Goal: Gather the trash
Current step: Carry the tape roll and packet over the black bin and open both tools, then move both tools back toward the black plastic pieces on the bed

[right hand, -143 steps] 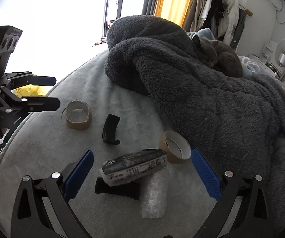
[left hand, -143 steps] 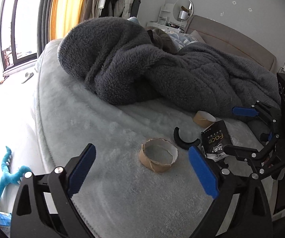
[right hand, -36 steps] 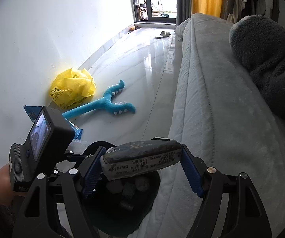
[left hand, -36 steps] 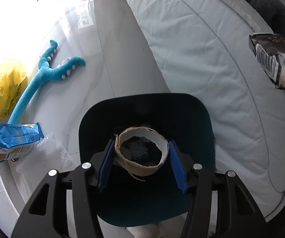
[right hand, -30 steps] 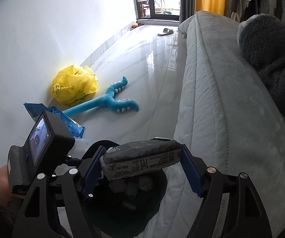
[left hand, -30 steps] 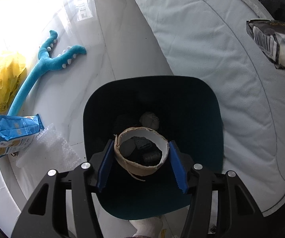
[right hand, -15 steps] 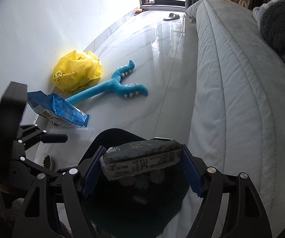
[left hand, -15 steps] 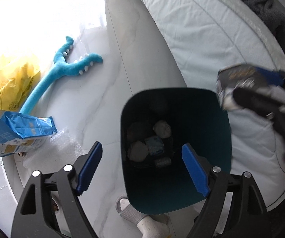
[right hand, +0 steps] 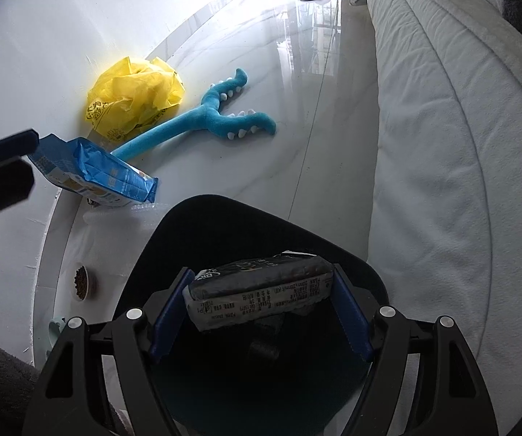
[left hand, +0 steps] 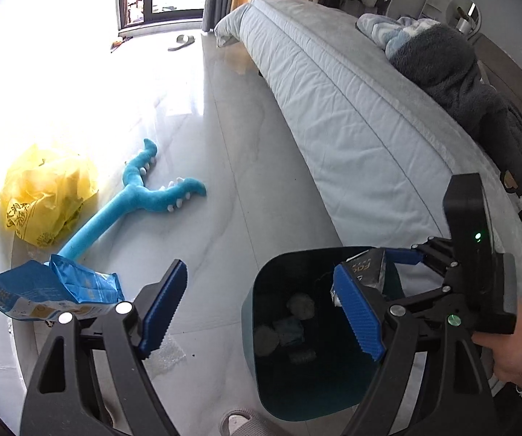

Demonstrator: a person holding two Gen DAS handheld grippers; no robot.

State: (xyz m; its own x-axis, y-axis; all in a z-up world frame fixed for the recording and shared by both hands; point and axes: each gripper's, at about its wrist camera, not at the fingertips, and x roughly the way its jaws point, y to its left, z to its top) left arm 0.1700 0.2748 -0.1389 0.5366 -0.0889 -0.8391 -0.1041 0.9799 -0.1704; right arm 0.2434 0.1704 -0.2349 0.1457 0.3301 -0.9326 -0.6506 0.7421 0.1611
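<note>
Bin (right hand: 224, 218): near rim hidden behind gripper frame at 6 o'clock.
Bin contents (left hand: 290, 323): dark lumps, unidentifiable.
Bowl (right hand: 81, 282): contents too small to tell.

Left wrist view looks steeply down and forward from beside the bed (left hand: 352, 116), taking in floor, window end and the dark bin (left hand: 261, 381) at lower right. Right wrist view sits close above the same bin (right hand: 224, 225), facing down. Both share the blue plush toy (left hand: 141, 200) and yellow bag (right hand: 133, 91).
</note>
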